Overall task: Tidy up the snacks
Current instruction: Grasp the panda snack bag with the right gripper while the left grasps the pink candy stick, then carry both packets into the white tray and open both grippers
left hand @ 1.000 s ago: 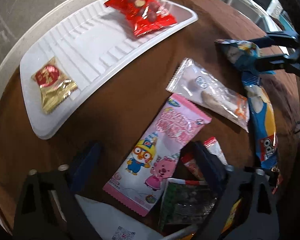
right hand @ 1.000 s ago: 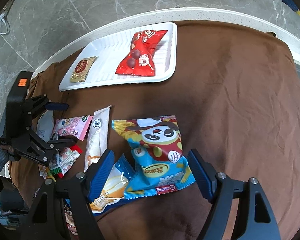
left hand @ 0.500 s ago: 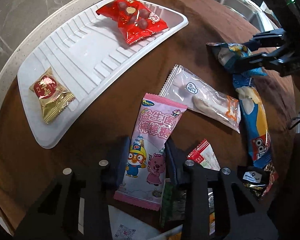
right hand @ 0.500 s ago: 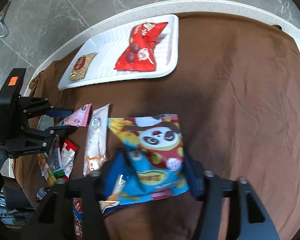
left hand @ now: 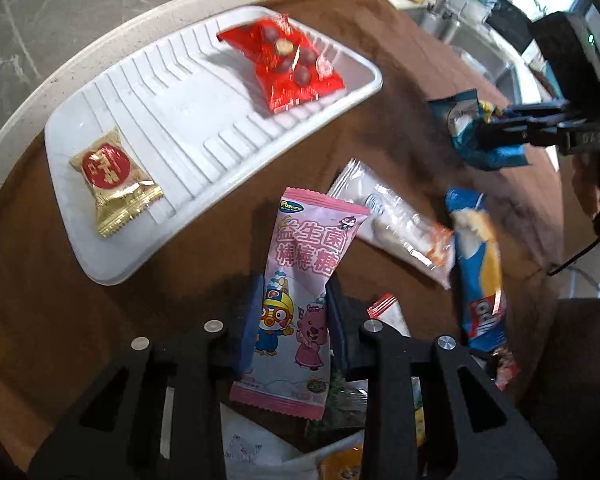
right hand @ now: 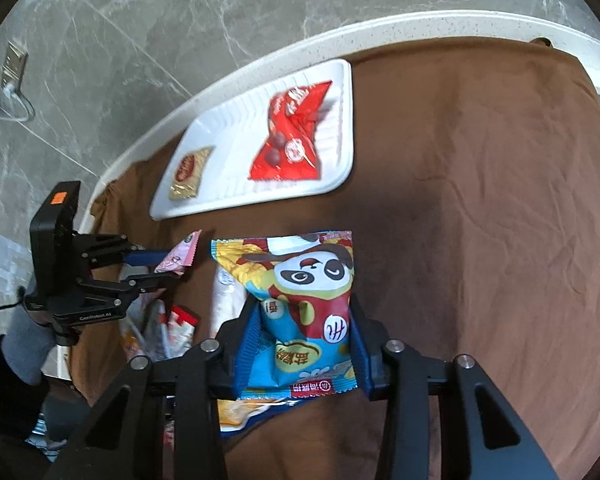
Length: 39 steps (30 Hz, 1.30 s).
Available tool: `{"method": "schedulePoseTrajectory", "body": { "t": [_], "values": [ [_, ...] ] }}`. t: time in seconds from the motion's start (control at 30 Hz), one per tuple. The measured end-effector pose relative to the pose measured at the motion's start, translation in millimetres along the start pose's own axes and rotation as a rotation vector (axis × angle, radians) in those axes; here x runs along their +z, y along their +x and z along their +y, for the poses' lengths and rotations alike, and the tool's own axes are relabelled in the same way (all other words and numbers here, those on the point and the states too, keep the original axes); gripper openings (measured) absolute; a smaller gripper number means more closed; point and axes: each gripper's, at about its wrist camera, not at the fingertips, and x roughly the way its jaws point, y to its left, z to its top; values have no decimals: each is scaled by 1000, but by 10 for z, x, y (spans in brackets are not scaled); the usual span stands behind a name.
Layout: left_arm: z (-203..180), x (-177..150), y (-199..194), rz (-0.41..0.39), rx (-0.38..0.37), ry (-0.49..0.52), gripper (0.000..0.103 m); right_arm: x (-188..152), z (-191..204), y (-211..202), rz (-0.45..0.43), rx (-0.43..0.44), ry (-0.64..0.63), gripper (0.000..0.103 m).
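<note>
Two tongs closing, left tongs (left hand: 292, 312) pinching pink cartoon packet (left hand: 300, 288), right tongs (right hand: 302, 332) pinching panda bag (right hand: 304, 300)

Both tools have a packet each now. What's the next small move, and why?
Probably carry both packets over to the white tray and set them in its bare middle. The left tool is closing on the pink candy packet, the right tool on the panda snack bag, and only two snacks lie on the tray.

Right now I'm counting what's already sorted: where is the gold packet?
The gold packet lies on the white tray, at its left end in both wrist views, well apart from the red chocolate bag at the tray's other end.
</note>
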Motion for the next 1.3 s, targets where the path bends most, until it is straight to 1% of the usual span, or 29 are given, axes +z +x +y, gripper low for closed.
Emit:
{"method": "schedulePoseTrajectory", "body": {
  "t": [0.13, 0.2, 0.37, 0.5, 0.57, 0.63, 0.7, 0.77, 0.87, 1.0, 1.1, 1.13, 1.17, 1.23, 1.27, 1.3],
  "values": [
    [43, 53, -175, -41, -45, -47, 28, 70, 54, -47, -14, 54, 26, 43],
    [88, 101, -277, -72, -63, -85, 28, 117, 88, -56, -21, 85, 34, 43],
    [251, 249, -431, -132, -100, -179, 28, 337, 202, -11, -32, 167, 55, 43],
    [478, 365, -444, -174, -125, -273, 28, 623, 335, 77, -47, 213, 48, 43],
    [589, 418, -435, -189, -136, -321, 28, 748, 385, 128, -53, 221, 48, 43],
    [720, 476, -406, -201, -147, -376, 28, 898, 428, 226, -52, 235, 58, 43],
    [853, 544, -368, -221, -174, -431, 28, 1042, 460, 346, -45, 253, 73, 43],
    [958, 603, -336, -232, -161, -472, 28, 1157, 478, 470, -37, 252, 84, 43],
    [1110, 670, -273, -249, -164, -529, 28, 1280, 478, 669, -17, 265, 117, 43],
    [1215, 777, -169, -256, -136, -558, 29, 1392, 503, 899, -7, 242, 117, 43],
    [1260, 831, -78, -252, -103, -578, 30, 1448, 474, 1030, -2, 222, 135, 46],
    [1265, 847, -40, -245, -92, -577, 32, 1460, 466, 1059, -1, 212, 142, 47],
    [1266, 866, -14, -233, -70, -578, 40, 1468, 452, 1092, 2, 203, 148, 48],
    [1260, 868, 8, -245, -68, -576, 45, 1466, 425, 1126, 5, 206, 156, 51],
    [1258, 872, 6, -259, -72, -575, 51, 1461, 410, 1130, 5, 208, 162, 53],
    [1259, 870, -7, -269, -65, -577, 56, 1452, 395, 1113, 4, 213, 165, 61]
  ]
}}
